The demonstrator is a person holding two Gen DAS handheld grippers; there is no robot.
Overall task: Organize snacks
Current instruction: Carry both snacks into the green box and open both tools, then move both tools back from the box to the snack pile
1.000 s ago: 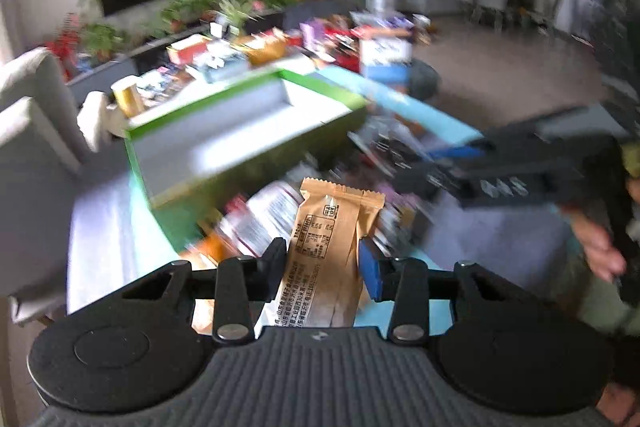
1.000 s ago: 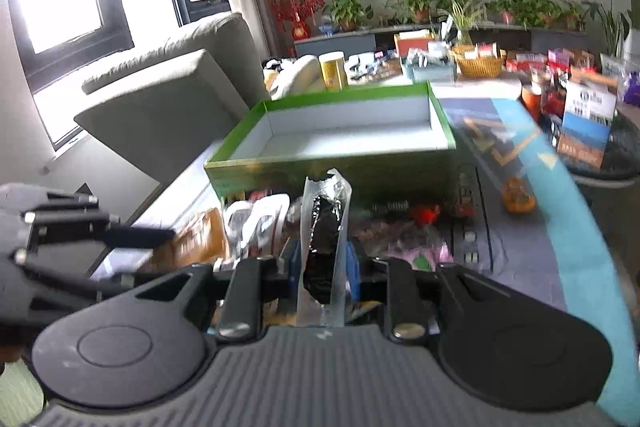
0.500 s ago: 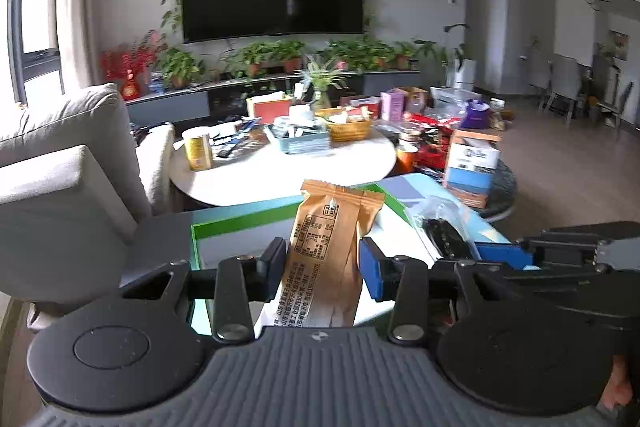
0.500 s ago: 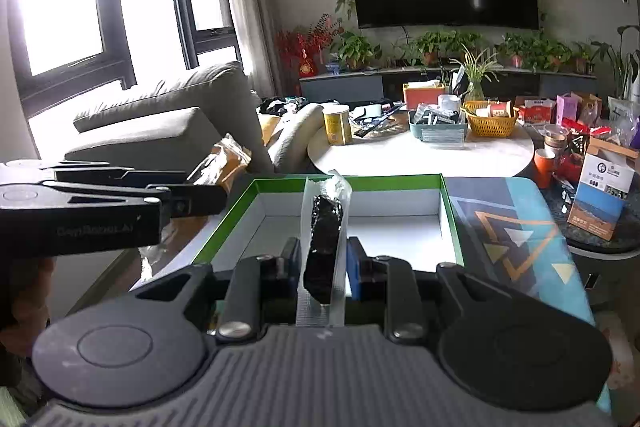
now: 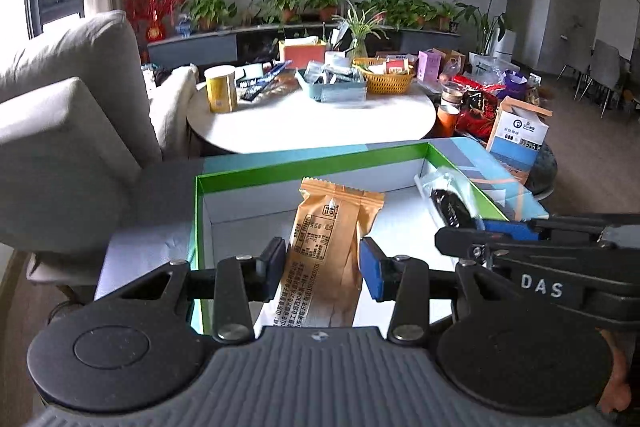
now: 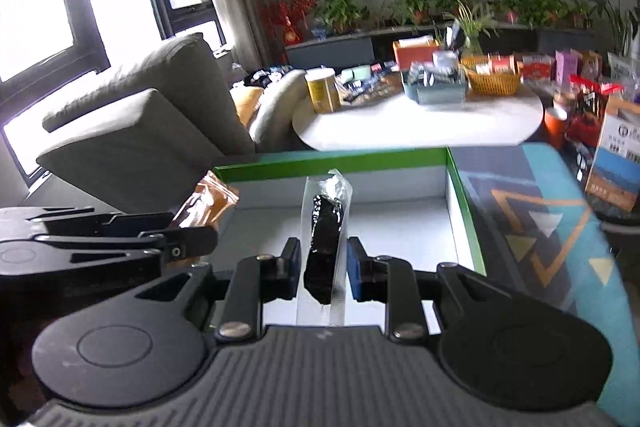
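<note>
My left gripper [image 5: 322, 263] is shut on an orange snack packet [image 5: 330, 251] and holds it upright over the green-rimmed white box [image 5: 304, 163]. My right gripper [image 6: 323, 263] is shut on a clear wrapper with a dark snack [image 6: 325, 239], also over the box [image 6: 340, 159]. The right gripper shows at the right of the left wrist view [image 5: 472, 227] with its dark snack [image 5: 450, 203]. The left gripper and its orange packet [image 6: 208, 203] show at the left of the right wrist view. The box interior looks empty.
A round white table [image 5: 312, 119] behind the box carries a yellow can [image 5: 220, 89], a blue-grey tray [image 5: 332, 83] and a wicker basket [image 5: 390, 77]. A grey sofa [image 5: 68, 119] stands left. A blue patterned mat [image 6: 552, 227] lies right of the box; a blue-white carton [image 5: 518, 135] stands right.
Both grippers rose from the snack pile and moved forward over the box, each keeping its snack. The view now looks down into the box from closer.
</note>
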